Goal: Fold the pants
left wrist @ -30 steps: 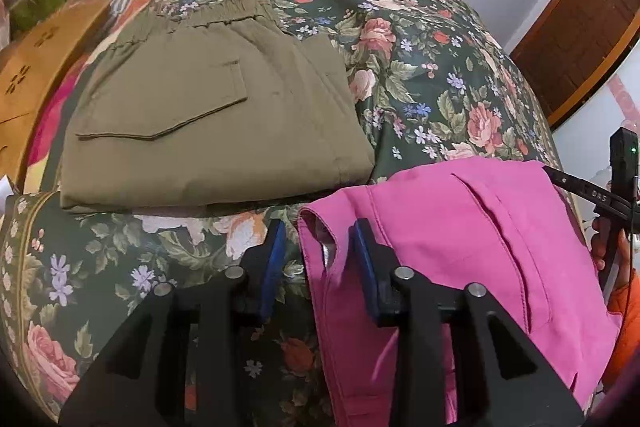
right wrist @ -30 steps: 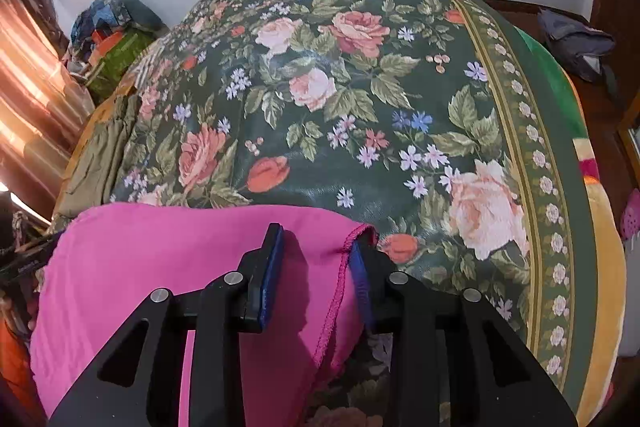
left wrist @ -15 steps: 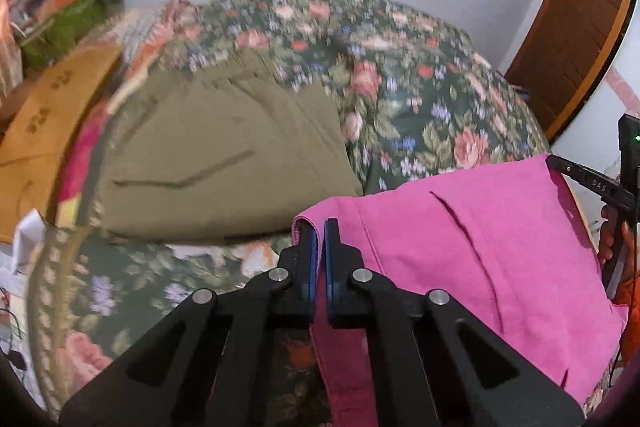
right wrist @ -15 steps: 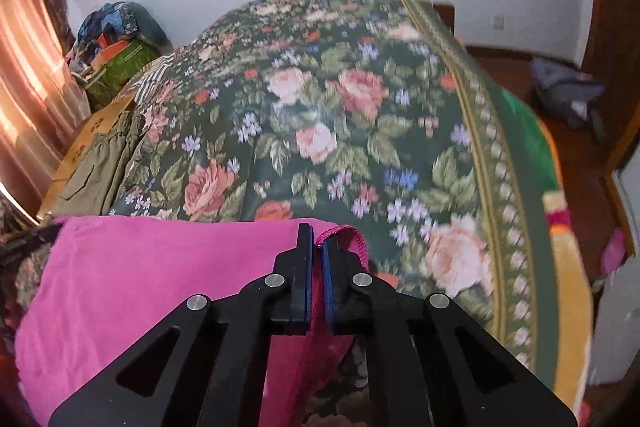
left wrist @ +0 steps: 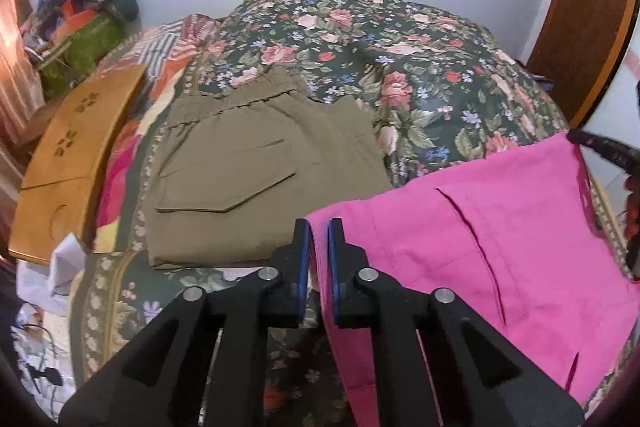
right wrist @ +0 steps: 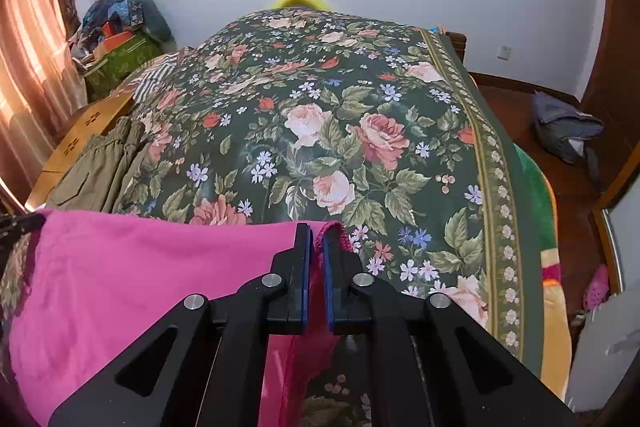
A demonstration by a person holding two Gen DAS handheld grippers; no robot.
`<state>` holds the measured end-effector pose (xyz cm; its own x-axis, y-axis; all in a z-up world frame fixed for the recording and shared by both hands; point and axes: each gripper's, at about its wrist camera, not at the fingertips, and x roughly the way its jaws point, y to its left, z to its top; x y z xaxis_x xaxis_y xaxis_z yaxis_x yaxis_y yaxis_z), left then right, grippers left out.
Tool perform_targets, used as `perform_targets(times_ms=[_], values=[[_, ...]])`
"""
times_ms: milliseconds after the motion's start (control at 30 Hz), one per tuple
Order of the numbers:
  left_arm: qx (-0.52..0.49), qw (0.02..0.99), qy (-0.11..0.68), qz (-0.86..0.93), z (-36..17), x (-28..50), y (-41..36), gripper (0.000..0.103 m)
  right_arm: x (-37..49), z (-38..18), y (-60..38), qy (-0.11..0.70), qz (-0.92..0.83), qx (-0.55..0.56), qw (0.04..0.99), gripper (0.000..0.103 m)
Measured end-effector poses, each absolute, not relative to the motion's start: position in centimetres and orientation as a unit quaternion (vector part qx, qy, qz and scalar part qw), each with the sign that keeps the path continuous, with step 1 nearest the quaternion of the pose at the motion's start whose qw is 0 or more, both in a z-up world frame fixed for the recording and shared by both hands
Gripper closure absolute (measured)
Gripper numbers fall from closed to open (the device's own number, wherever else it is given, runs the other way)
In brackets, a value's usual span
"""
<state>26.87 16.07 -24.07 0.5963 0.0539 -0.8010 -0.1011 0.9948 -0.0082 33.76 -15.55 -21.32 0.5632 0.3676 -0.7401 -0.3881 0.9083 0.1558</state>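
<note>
Pink pants (left wrist: 500,227) hang stretched between my two grippers above the near edge of the bed. My left gripper (left wrist: 319,227) pinches their left corner; its jaws are opening a touch, with the fabric still pressed between the blue pads. In the right wrist view, the pink pants (right wrist: 140,267) spread to the left. My right gripper (right wrist: 317,231) clamps the hemmed right corner, and its jaws are also opening slightly around the cloth. Folded olive pants (left wrist: 260,179) lie flat on the bed to the left, pocket up.
The floral bedspread (right wrist: 360,107) covers the bed beyond the pink pants. A wooden board (left wrist: 68,155) lies along the left side, with a pile of clothes (left wrist: 88,27) behind it. A grey bag (right wrist: 568,131) sits on the floor at right, near a wooden door (left wrist: 592,7).
Both grippers closed on the pink pants' corners and rose, lifting the near edge off the bed. Both views tilted up, so more of the wall shows.
</note>
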Motion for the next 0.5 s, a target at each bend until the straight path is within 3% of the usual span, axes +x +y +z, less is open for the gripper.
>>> perform_targets(times_ms=[67, 233, 400, 500], values=[[-0.023, 0.896, 0.440, 0.052, -23.5, 26.4, 16.2, 0.092, 33.2, -20.7, -15.8, 0.408, 0.202, -0.023, 0.890, 0.095], [-0.045, 0.902, 0.426, 0.053, -21.5, 24.2, 16.5, 0.067, 30.9, -18.8, -16.5, 0.401, 0.217, -0.030, 0.889, 0.085], [-0.046, 0.900, 0.432, 0.030, -20.7, 21.6, 14.5, 0.063, 27.1, -17.6, -16.2, 0.392, 0.240, -0.044, 0.887, 0.074], [-0.043, 0.897, 0.439, 0.009, -21.0, 19.8, 12.3, 0.053, 24.2, -17.5, -15.5, 0.400, 0.263, -0.051, 0.876, 0.074]])
